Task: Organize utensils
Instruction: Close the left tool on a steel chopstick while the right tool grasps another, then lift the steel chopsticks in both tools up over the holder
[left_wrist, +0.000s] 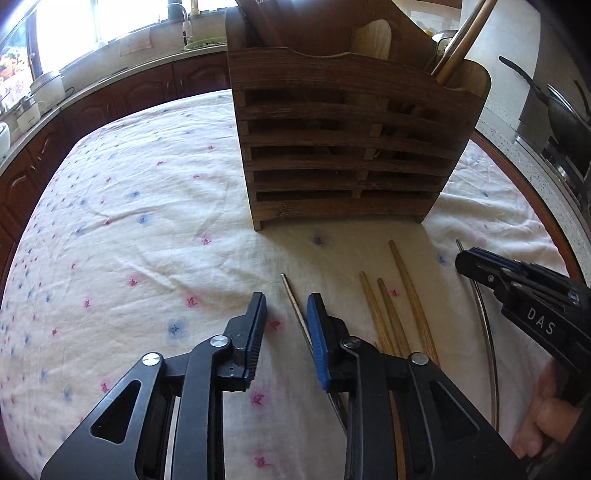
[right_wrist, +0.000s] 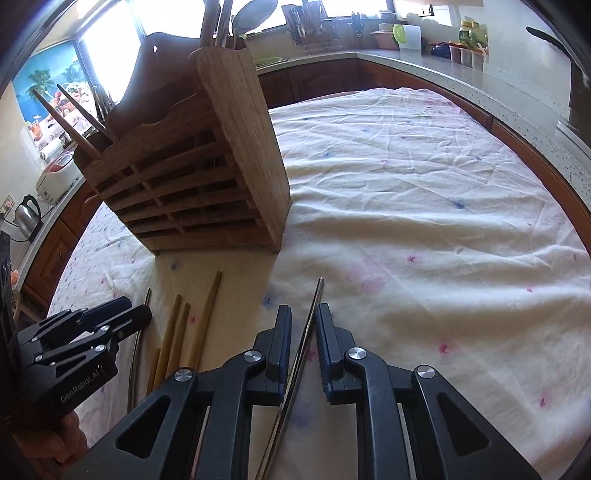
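Floral tablecloth (left_wrist: 129, 221); kettle (right_wrist: 26, 214) (steel) on the counter (right_wrist: 461, 74).

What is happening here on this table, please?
A person with a gripper in each hand is sorting chopsticks into the wooden holder, which stands on the flowered tablecloth with a few utensils in it. The right gripper is open around a metal chopstick that lies on the cloth. The left gripper is open and empty, beside another metal chopstick. Three wooden chopsticks lie between them.
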